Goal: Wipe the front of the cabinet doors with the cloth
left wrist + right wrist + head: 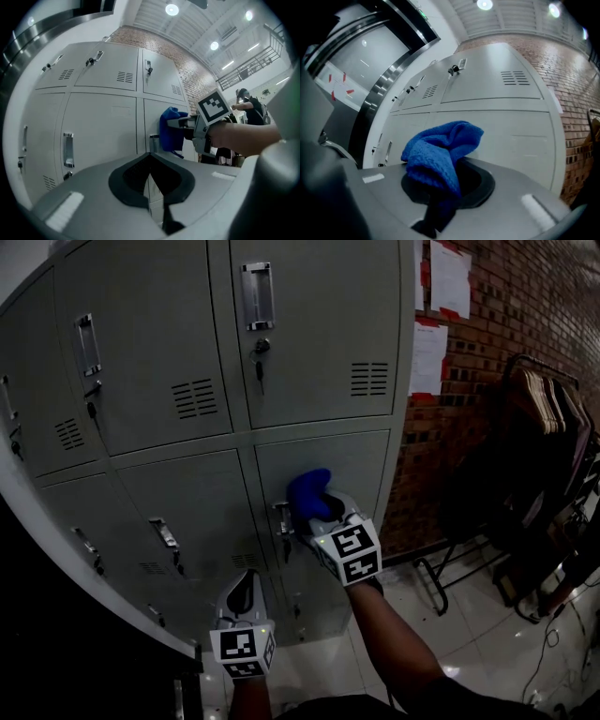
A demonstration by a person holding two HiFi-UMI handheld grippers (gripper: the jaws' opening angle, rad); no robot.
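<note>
**Item:** blue cloth (440,150), knitted and bunched into a wad. Clenched between the jaws of the right gripper (323,510), with a fold bulging past the tips.

**Location:** front of the grey locker cabinet (178,352), on the lower right door (361,465). Close to that door's upper left corner, just beside the door handle (281,519) at its left edge. Seemingly against the metal; contact not confirmed from any view.

**Left gripper** (246,589)**:** jaws pressed together on nothing, hanging low near the bottom edge of the neighbouring lower door, pointed up at the cabinet.

**Surroundings:** brick wall (487,371) past the cabinet's right edge.

**Step in hand (judged):** wiping of the lower right door, likely at or near its start, with most of that door's face and the other doors apparently yet to be covered.

**Handling notes:**
- Press the bulging fold flat onto the door rather than the hard jaw tips.
- Sweep in overlapping passes from the left edge to the right edge, working down from the top edge to the bottom corners.
- Skirt the handle to avoid snagging the knit.
- Keep the grip firm so the wad does not slip out under friction.
</note>
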